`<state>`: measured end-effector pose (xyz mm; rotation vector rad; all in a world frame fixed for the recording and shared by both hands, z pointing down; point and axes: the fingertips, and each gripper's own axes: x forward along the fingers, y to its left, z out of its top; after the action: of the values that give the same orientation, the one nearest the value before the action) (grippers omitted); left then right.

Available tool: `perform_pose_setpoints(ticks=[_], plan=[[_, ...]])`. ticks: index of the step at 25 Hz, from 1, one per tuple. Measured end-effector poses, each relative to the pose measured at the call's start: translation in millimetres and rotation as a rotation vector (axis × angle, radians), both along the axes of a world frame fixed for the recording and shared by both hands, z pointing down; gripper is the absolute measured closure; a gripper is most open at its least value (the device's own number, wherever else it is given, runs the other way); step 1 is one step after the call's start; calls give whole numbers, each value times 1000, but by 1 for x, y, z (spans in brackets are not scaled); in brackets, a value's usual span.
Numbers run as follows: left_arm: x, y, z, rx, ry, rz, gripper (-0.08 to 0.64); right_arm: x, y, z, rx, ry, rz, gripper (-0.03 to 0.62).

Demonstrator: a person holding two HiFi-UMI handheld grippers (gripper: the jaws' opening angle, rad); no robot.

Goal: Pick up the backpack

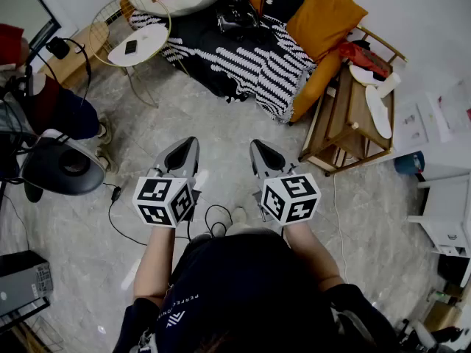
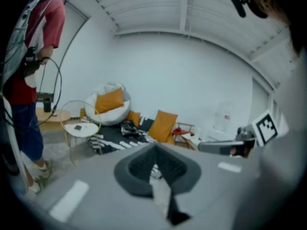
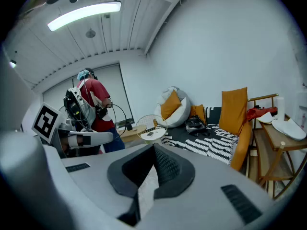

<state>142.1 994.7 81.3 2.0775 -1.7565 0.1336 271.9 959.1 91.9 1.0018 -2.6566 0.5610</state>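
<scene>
The backpack [image 1: 237,12] is a black bag lying on the black-and-white striped daybed [image 1: 243,57] at the far side of the room. It also shows small and distant in the left gripper view, backpack [image 2: 128,128], and in the right gripper view, backpack [image 3: 196,125]. My left gripper [image 1: 188,147] and right gripper [image 1: 259,149] hover side by side over the floor, well short of the bed, both pointing toward it. Each one's jaws are shut with nothing between them, as the left gripper [image 2: 154,150] and right gripper [image 3: 154,150] show in their own views.
A round white side table [image 1: 140,43] with a wire rim stands left of the bed. A wooden rack [image 1: 353,116] stands at its right end. A person in red [image 1: 44,101] stands at the left beside a black round stool [image 1: 62,168]. Cables [image 1: 213,219] lie on the floor near me.
</scene>
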Motion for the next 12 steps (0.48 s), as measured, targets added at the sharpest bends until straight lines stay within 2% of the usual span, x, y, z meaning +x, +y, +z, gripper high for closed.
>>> perform_pose_setpoints(ticks=[5,12], plan=[[20,-11,7,-11,-30,25,552,12,-11,7,-26,-20,-4,595],[28,-32,13,-24,-41,9,552,18,-34,15,-40,-22,-18,595]])
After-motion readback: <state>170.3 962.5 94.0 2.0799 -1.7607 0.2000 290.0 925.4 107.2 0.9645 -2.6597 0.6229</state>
